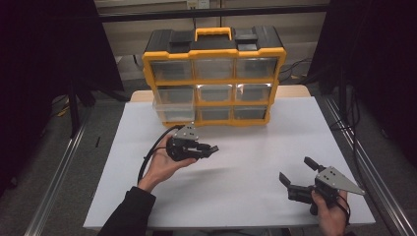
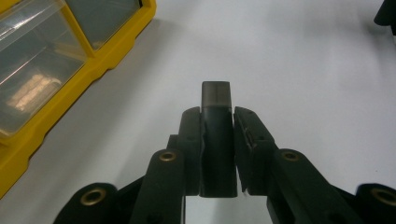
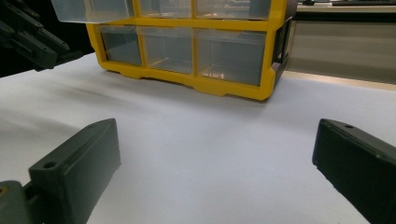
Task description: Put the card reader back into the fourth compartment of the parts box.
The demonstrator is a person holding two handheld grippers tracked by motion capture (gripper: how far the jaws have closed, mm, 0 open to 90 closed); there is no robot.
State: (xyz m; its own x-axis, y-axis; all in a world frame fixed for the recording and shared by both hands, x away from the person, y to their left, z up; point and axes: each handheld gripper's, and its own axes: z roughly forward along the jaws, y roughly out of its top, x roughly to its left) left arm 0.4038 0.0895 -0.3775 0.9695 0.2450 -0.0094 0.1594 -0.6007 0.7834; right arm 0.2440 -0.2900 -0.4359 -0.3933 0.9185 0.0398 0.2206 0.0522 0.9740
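Nearest the camera, the right hand-held gripper [image 1: 296, 173] hovers low over the white counter [image 1: 246, 147] with its jaws spread wide and nothing between them. Farther up, the left hand-held gripper [image 1: 212, 149] is clamped on a small dark block [image 2: 216, 140], held above the counter just before the yellow drawer organizer [image 1: 214, 73].

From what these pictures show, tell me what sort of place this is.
Probably a workshop or lab bench set up for recording: a yellow parts organizer with clear drawers on a white table, dark curtains at the sides, and metal rails along the table.
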